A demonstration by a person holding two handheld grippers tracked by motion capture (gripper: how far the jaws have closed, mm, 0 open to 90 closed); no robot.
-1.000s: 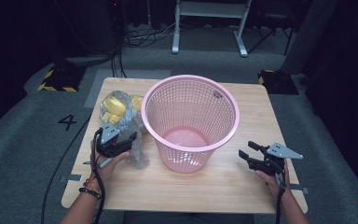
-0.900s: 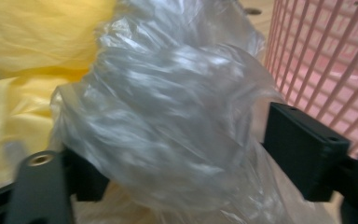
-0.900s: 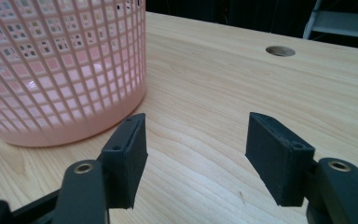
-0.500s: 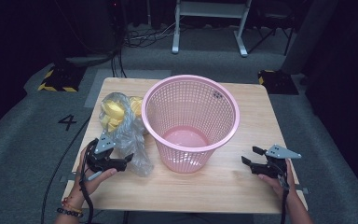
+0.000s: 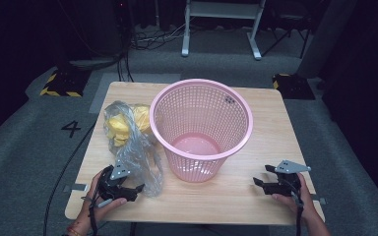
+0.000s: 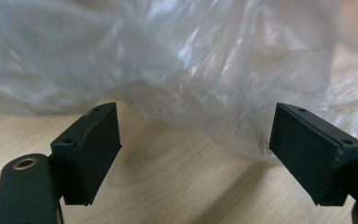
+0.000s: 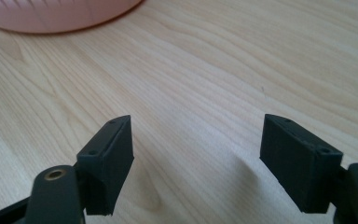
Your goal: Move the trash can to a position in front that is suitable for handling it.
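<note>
A pink mesh basket [image 5: 200, 129] stands upright in the middle of the wooden table [image 5: 256, 110]; its base [image 7: 51, 14] edges into the right gripper view. Left of it lies a crumpled clear plastic bag [image 5: 133, 147] with yellow things [image 5: 120, 125] inside. My left gripper [image 5: 133, 191] sits at the table's front left, open, its jaws facing the bag's near end [image 6: 200, 79] just ahead; nothing is between them. At the front right my right gripper [image 5: 261, 183] rests low over bare wood, open and pointing at the basket.
The table's front edge runs just below both hands. A grey floor surrounds the table, with a painted 4 [image 5: 72, 129] at left, a metal stand [image 5: 221, 22] behind and yellow-black striped blocks [image 5: 59, 83] at the back left.
My left gripper has drawn back toward the front edge, away from the bag's middle, and the bag's near end has stretched toward it. The right gripper has slid slightly nearer the front edge.
</note>
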